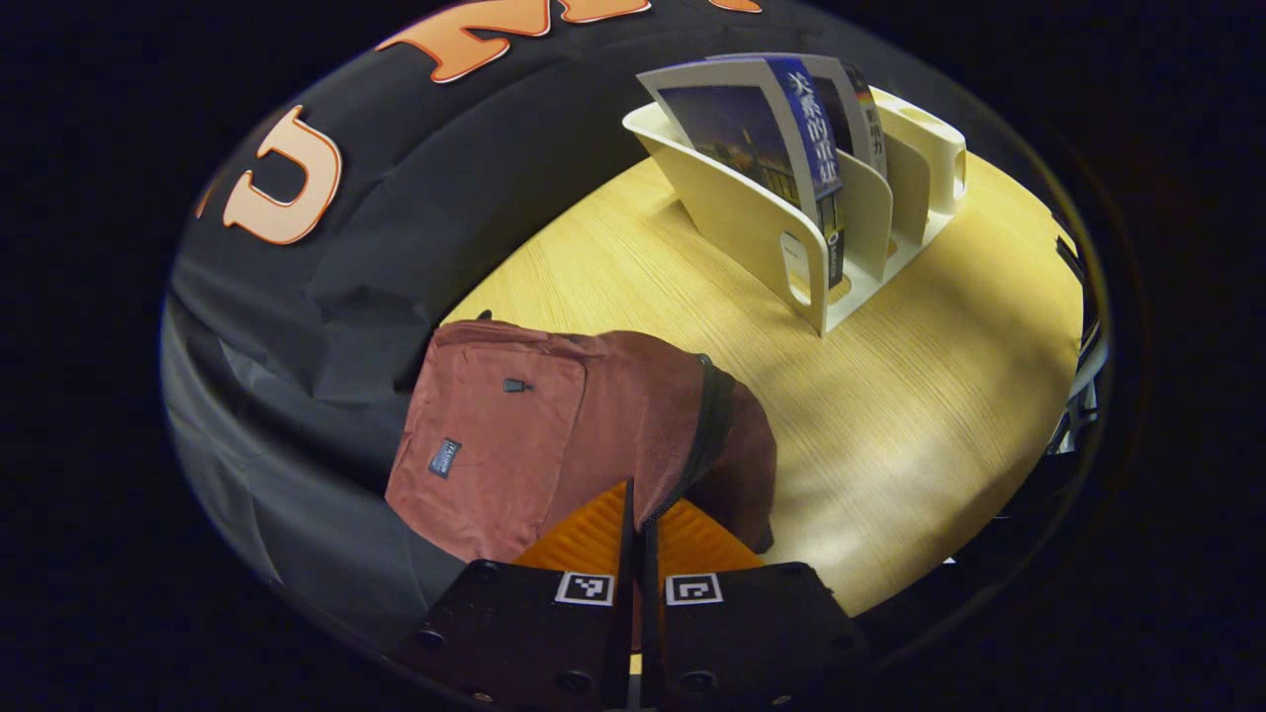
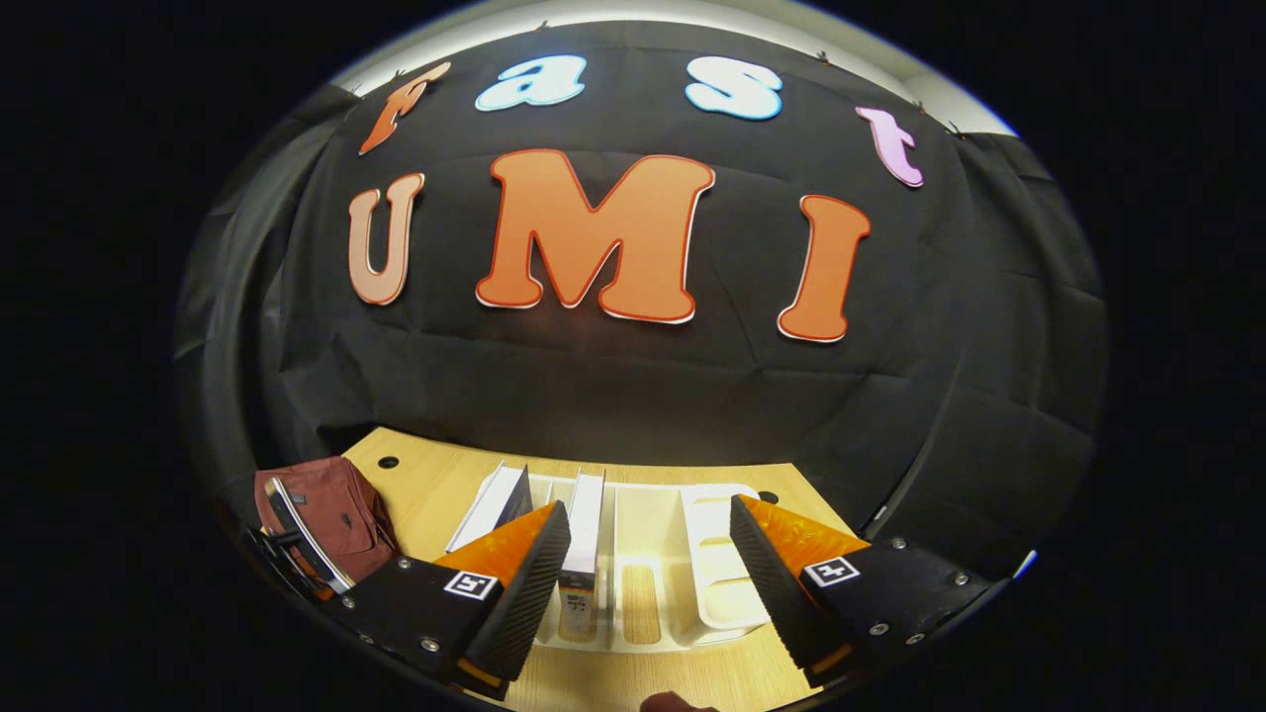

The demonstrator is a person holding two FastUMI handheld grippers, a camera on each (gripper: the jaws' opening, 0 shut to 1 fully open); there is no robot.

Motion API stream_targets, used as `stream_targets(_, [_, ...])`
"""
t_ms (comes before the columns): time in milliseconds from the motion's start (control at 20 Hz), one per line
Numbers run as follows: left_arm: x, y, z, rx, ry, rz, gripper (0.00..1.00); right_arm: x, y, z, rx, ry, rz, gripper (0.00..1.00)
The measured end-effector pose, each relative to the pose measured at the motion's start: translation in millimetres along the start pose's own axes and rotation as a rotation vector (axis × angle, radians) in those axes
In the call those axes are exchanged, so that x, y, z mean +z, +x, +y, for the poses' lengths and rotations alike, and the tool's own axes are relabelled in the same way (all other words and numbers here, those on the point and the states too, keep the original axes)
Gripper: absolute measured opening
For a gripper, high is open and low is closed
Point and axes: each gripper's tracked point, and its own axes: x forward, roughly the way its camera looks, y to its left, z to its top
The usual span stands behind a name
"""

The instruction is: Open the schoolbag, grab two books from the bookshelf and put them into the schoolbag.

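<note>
A recording booth: black cloth wall (image 2: 633,386) behind a wooden table (image 1: 920,396).

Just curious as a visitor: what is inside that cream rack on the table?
The cream bookshelf holds two upright books: one with a blue spine in a front slot, another behind it. Other slots look empty in the right gripper view. The dividers cover the books' lower parts.

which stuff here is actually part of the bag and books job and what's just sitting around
Part of the job:
- schoolbag, red, zip partly open
- two books standing in the bookshelf
- bookshelf, white, divided
- left gripper, closed at the bag's zip
- right gripper, open above the bookshelf

Just there:
- table
</note>
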Motion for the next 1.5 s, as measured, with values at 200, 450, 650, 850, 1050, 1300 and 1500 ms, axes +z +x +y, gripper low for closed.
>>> stream_targets(200, [11,-14,37,-0.045,0.014,-0.035,0.05,13,10,28,0.051,-0.025,0.053,0.96])
stream_targets(450, [23,-27,74,-0.137,0.014,-0.060,0.05,16,27,58,0.097,-0.082,0.146,0.96])
stream_targets(650, [34,-33,98,-0.236,0.018,-0.081,0.05,0,45,82,0.143,-0.012,0.314,0.96])
stream_targets(850, [48,-41,126,-0.296,0.031,-0.111,0.05,5,63,92,0.109,-0.037,0.374,0.97])
stream_targets(1050, [55,-50,148,-0.360,0.035,-0.122,0.05,13,77,101,0.086,-0.094,0.438,0.97])
stream_targets(1300, [61,-54,172,-0.394,0.089,-0.131,0.05,0,94,128,0.128,-0.127,0.595,0.97])
stream_targets(1500, [63,-50,181,-0.400,0.107,-0.136,0.05,-51,98,134,0.125,-0.157,0.831,0.97])
